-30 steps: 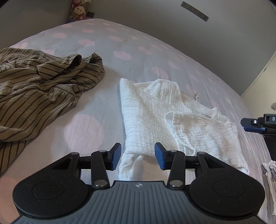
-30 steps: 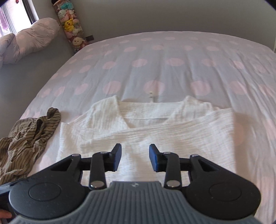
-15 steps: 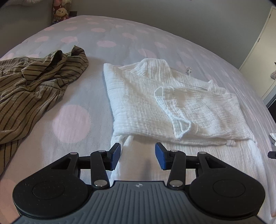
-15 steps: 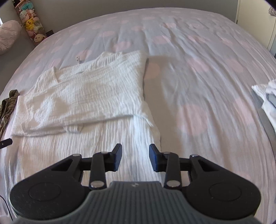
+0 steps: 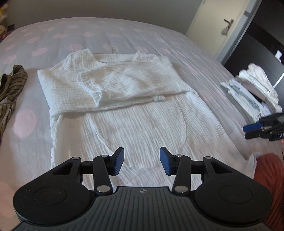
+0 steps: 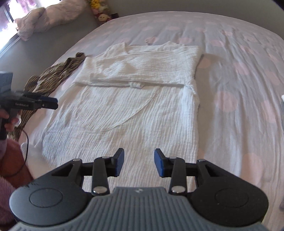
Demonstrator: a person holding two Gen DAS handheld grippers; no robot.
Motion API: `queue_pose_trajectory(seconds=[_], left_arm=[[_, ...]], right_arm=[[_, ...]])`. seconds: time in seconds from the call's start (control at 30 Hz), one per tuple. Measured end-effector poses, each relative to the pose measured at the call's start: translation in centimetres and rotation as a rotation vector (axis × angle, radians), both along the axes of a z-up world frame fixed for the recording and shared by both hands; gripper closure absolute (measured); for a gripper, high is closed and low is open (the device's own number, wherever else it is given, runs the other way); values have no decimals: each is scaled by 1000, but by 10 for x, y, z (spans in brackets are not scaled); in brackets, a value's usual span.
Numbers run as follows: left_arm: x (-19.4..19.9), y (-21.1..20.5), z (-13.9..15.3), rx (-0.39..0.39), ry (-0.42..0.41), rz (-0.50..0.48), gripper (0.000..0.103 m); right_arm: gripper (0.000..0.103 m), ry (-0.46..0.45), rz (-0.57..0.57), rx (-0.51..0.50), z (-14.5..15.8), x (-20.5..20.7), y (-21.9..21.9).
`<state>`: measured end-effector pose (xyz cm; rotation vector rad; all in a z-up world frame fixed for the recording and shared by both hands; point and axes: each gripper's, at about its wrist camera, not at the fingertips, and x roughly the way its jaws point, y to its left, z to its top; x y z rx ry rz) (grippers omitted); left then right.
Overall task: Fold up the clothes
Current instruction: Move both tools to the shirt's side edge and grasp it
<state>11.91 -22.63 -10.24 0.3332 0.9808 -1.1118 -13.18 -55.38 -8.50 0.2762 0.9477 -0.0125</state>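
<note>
Right wrist view shows the white garment point(image 6: 124, 99) flat on the bed point(image 6: 239, 71), sleeves folded across, while the left claw point(image 5: 141, 162) stands apart and the right claw point(image 6: 138, 160) is opening, both empty above the hem, probably to lift it.

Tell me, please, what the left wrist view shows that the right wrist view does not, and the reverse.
Only the left wrist view shows the stack of folded laundry and the door. Only the right wrist view shows the pink pillow, the soft toys and a hand gripping the left tongs. Both share the white shirt, sleeves folded in, the striped garment and the dotted bedspread.
</note>
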Motion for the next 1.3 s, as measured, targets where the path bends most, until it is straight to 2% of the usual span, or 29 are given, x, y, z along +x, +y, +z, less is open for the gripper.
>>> queue_pose_trajectory(seconds=[0.13, 0.2, 0.37, 0.5, 0.67, 1.0, 1.3], left_arm=[[-34, 10, 18, 90, -84, -139, 61], [-49, 15, 23, 131, -120, -199, 54], [-79, 26, 26, 275, -198, -316, 52], [-103, 31, 29, 337, -228, -401, 52], [-130, 24, 28, 366, -266, -457, 52], [-184, 5, 5, 366, -241, -573, 52], [-196, 6, -17, 395, -232, -561, 52]], right_arm=[[59, 2, 147, -36, 6, -16, 22], [58, 3, 189, -62, 5, -24, 28], [58, -16, 182, -66, 4, -49, 28], [58, -30, 182, -69, 2, -67, 34], [58, -61, 313, -85, -1, -71, 71], [58, -85, 594, -171, -19, -54, 163], [60, -91, 829, -260, -32, -35, 221]])
